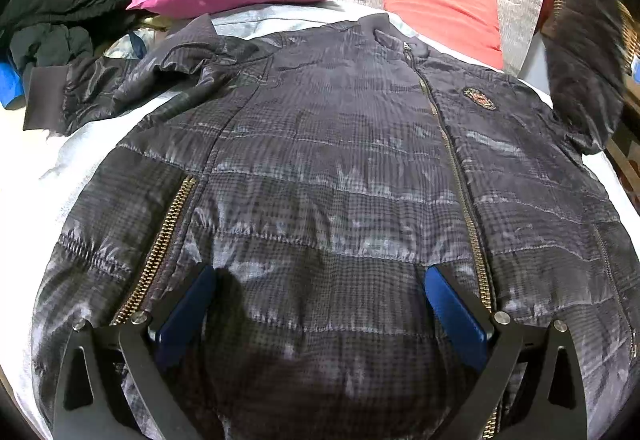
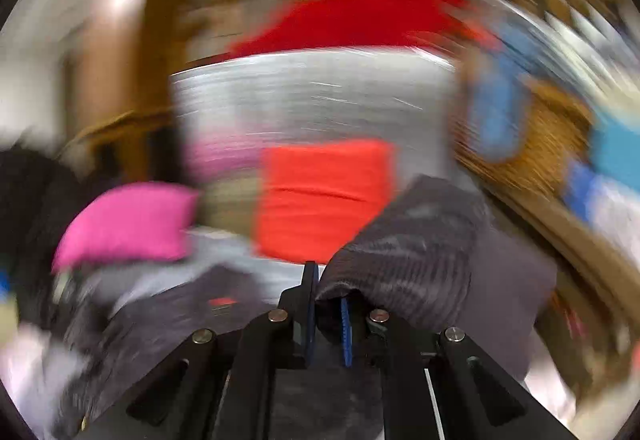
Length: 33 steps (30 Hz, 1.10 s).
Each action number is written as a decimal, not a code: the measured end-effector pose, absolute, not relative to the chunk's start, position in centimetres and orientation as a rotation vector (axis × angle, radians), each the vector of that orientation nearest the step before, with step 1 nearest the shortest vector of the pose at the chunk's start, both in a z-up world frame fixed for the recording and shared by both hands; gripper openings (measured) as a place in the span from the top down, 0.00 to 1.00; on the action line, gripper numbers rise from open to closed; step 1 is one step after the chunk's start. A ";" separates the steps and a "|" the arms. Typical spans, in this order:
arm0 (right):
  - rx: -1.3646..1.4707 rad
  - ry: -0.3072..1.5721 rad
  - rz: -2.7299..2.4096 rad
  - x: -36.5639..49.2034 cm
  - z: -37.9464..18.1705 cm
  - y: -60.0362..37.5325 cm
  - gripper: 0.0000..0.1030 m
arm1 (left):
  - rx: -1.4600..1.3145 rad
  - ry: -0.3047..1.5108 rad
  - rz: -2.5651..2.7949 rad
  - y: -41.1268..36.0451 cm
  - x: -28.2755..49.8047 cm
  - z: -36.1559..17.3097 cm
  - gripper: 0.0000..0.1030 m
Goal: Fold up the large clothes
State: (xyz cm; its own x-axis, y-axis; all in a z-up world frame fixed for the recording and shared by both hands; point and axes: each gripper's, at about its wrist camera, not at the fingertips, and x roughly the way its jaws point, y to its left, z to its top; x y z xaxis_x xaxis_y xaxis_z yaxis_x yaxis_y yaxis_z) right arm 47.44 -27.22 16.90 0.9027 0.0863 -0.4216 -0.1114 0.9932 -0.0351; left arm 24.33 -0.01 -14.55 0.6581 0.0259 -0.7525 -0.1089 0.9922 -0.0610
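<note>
Here, left claw (image 1: 320,316) spread above the jacket (image 1: 340,180), right claw (image 2: 328,324) clamped on its sleeve (image 2: 420,252).

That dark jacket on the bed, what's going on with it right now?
A person is folding the quilted jacket, which lies zipped and face up on the bed. The right gripper is shut on a bunch of its fabric. The left gripper hovers open above the hem.

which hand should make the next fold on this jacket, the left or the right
Right, probably. The right gripper has its jaws shut on a sleeve of the jacket, already lifted. The left gripper hovers open over the hem, holding nothing.
</note>
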 end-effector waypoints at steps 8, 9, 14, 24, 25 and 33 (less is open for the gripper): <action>0.001 0.834 0.418 47.8 2.7 -13.4 0.22 | -0.115 0.844 0.070 0.0 24.4 -14.6 0.00; 0.069 0.873 0.418 47.8 1.2 -14.1 0.22 | -0.115 0.844 0.071 0.1 24.4 -14.6 0.00; 0.377 0.872 0.331 46.1 -1.1 -21.0 0.21 | -0.112 0.849 0.072 0.1 24.4 -14.6 0.00; 0.510 0.890 0.234 43.9 -7.8 -27.7 0.21 | -0.333 0.869 -0.085 2.9 28.0 -6.9 0.00; 0.525 0.882 0.241 43.6 -8.1 -28.1 0.21 | -0.363 0.875 -0.081 3.5 29.7 -6.6 0.00; 0.748 0.872 0.308 43.8 -7.6 -31.7 0.21 | -0.418 1.024 0.075 6.1 41.8 -11.6 0.12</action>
